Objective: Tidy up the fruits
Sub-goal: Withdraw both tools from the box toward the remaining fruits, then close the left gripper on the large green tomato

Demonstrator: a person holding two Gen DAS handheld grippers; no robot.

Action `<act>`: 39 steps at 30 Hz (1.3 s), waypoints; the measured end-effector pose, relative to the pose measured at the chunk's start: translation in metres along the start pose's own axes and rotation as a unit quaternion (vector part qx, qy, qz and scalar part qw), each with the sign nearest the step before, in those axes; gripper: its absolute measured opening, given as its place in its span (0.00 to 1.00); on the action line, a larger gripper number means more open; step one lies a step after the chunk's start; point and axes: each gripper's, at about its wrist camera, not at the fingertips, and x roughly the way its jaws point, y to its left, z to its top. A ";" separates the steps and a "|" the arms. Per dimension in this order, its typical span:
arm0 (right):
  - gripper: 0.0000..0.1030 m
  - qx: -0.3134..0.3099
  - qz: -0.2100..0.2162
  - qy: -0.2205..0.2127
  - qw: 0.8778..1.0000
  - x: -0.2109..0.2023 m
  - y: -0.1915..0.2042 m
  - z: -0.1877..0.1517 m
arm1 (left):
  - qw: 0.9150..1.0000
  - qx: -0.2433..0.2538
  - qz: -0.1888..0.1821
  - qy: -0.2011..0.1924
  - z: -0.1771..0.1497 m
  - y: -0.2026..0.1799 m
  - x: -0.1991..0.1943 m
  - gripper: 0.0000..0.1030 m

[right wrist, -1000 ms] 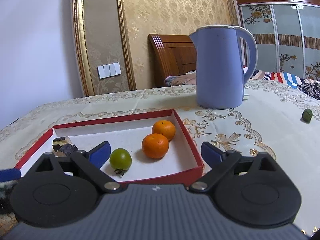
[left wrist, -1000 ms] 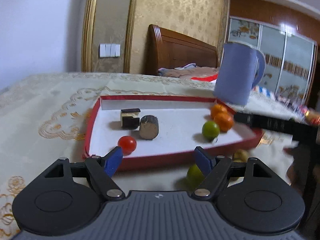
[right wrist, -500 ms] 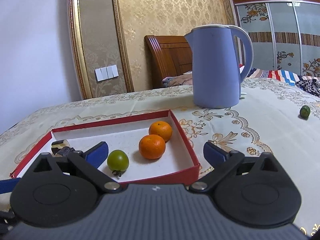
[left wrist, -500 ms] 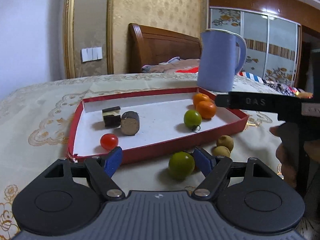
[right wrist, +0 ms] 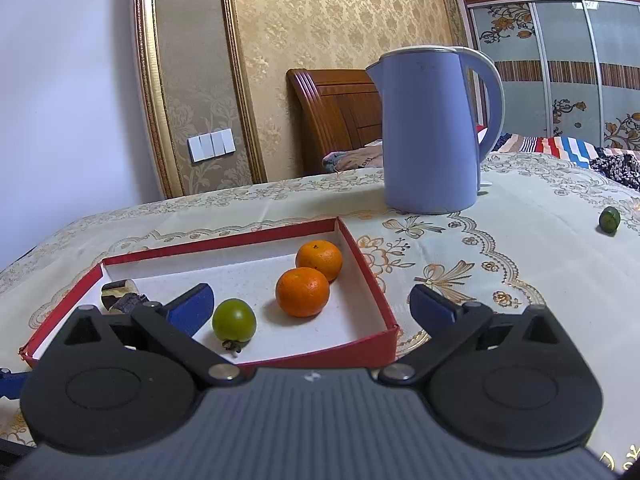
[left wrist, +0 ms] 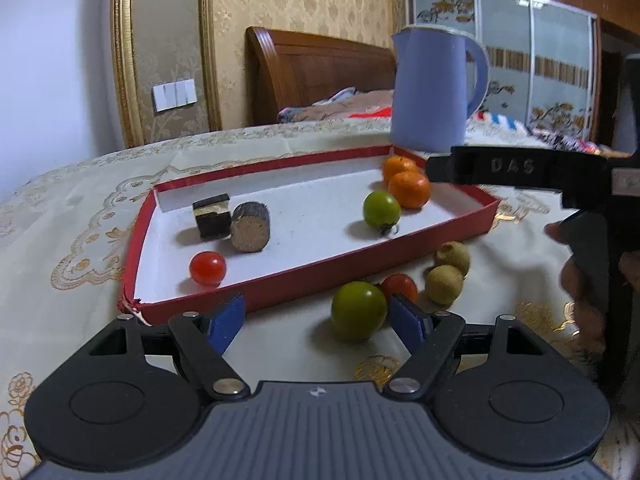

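Note:
A red-rimmed white tray point(left wrist: 320, 276) point(right wrist: 320, 352) holds two oranges point(left wrist: 409, 189) point(right wrist: 303, 291), a green tomato point(left wrist: 381, 210) point(right wrist: 234, 320), a red tomato point(left wrist: 207, 267) and two dark blocks point(left wrist: 250, 227). On the cloth in front of it lie a green fruit point(left wrist: 358, 310), a red tomato point(left wrist: 399, 286) and two tan fruits point(left wrist: 444, 284). My left gripper point(left wrist: 320, 318) is open and empty, the green fruit between its fingers. My right gripper point(right wrist: 312, 306) is open and empty above the tray's near right corner.
A blue kettle point(left wrist: 434, 88) point(right wrist: 434, 128) stands behind the tray. A small green fruit point(right wrist: 609, 220) lies far right on the tablecloth. The right gripper's body and the hand holding it point(left wrist: 580, 208) fill the right side of the left wrist view.
My left gripper has backed off and swung right, bringing the loose fruits in front of the tray into view, the green fruit now between its fingers. The right gripper has barely moved.

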 end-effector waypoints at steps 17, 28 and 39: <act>1.00 0.006 0.002 0.004 1.000 0.001 -0.002 0.000 | 0.999 0.022 -0.023 0.040 0.002 -0.015 0.013 0.32; 1.00 0.010 0.001 0.005 1.000 0.001 -0.002 0.000 | 0.998 -0.041 -0.010 0.035 -0.001 0.005 0.010 0.31; 1.00 -0.009 0.016 0.014 1.000 -0.025 -0.017 -0.012 | 0.996 -0.081 -0.005 0.032 -0.002 0.019 0.011 0.31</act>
